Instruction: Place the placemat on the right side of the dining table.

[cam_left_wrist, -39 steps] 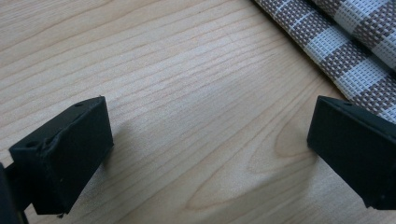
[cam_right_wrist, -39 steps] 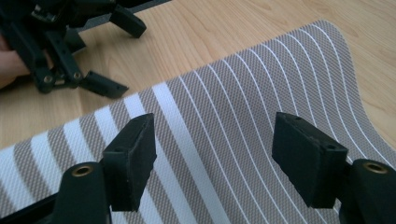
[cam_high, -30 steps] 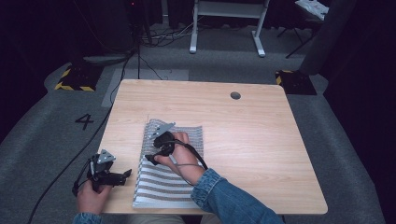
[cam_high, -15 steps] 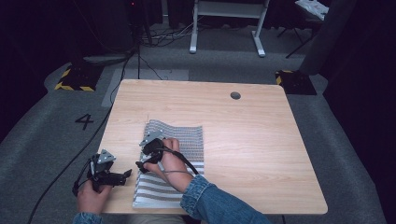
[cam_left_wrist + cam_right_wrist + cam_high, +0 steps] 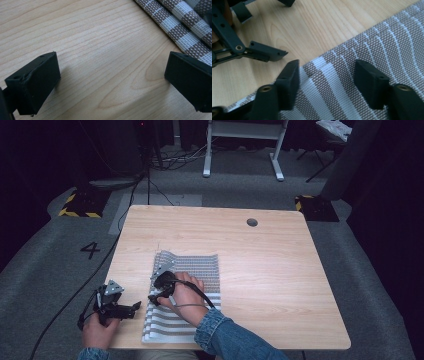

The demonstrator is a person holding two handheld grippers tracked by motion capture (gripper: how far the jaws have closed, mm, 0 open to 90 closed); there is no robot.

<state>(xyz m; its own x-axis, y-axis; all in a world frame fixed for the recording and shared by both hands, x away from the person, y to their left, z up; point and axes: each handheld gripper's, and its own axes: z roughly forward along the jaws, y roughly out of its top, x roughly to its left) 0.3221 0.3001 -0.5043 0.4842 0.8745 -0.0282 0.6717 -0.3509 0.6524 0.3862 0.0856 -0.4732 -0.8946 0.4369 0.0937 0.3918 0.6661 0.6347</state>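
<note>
A woven mat (image 5: 195, 270) with brown and white stripes lies on the near-left part of the wooden table (image 5: 280, 270). My right gripper (image 5: 156, 296) is low over the mat's left edge. In the right gripper view its jaws (image 5: 327, 80) straddle the striped weave (image 5: 387, 45) close to that edge. They have just been closing and stand apart, and the pads do not visibly press the fabric. My left gripper (image 5: 132, 309) rests open over bare wood just left of the mat. Its jaws (image 5: 112, 80) are wide, with the mat's folded edge (image 5: 180, 27) at the upper right.
A round cable hole (image 5: 252, 222) sits near the table's far edge. On the grey floor are a painted 4 (image 5: 91, 250), cables and a white stand (image 5: 240, 145) behind the table. The table's right half is bare wood.
My right hand has slid from the mat's far-left corner toward me and lowered onto the left edge. The left hand has stayed put.
</note>
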